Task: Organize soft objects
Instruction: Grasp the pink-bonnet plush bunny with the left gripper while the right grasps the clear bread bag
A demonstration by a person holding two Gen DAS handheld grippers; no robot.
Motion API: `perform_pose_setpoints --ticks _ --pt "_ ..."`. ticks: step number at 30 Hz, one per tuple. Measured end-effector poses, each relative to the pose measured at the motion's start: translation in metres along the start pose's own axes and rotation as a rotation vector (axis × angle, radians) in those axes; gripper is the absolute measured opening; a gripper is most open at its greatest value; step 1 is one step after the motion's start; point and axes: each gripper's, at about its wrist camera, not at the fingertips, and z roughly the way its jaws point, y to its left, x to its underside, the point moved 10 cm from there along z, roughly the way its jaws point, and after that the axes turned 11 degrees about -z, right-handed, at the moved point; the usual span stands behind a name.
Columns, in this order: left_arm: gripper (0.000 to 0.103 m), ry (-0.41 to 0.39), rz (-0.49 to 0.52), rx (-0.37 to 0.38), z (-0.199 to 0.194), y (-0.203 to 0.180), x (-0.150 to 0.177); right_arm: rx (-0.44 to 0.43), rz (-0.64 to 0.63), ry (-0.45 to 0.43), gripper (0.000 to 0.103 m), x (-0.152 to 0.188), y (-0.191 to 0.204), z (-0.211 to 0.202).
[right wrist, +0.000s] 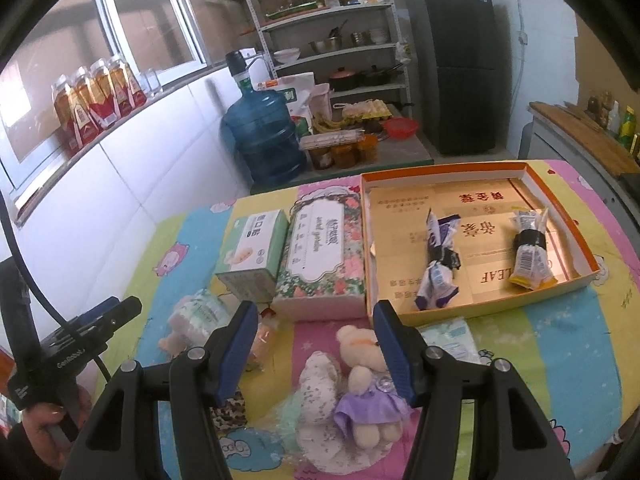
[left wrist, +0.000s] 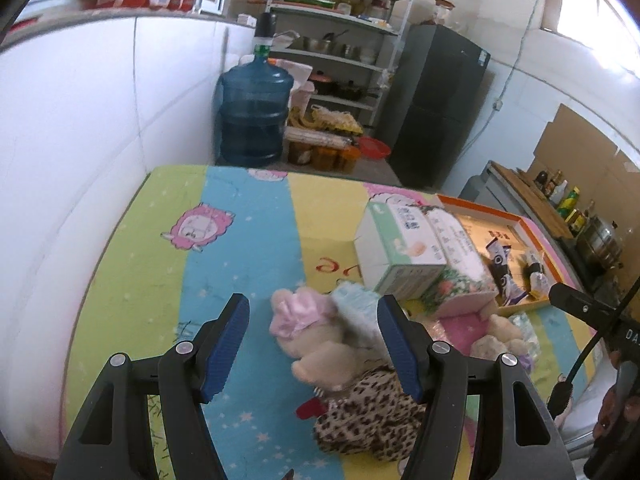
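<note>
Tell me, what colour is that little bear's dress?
Purple dress, clearest in the right wrist view.

— Where does my left camera look from?
— It rides my left claw (left wrist: 312, 344), low and close over the table (left wrist: 240, 240), facing the far shelves (left wrist: 340, 40) and fridge (left wrist: 436, 108), with the plush toy in pink (left wrist: 304, 320) just under it.

— And my right one?
— On my right claw (right wrist: 314, 346), equally low, further right, over the bear in purple (right wrist: 364, 392) and the open box (right wrist: 472, 240).

— What do both views share?
— Table, tissue packs (left wrist: 400, 240) (right wrist: 256, 244), water jug (left wrist: 254, 108) (right wrist: 264, 136), shelves, fridge; each view also catches the other claw at its edge
</note>
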Motion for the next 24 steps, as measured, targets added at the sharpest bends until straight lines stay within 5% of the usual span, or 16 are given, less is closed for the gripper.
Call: perform_pose_setpoints --ticks 24 --pt "0.068 0.157 -0.042 -0.017 0.067 0.017 0.035 -0.122 -0.077 0.139 0.060 0.027 0.055 0.062"
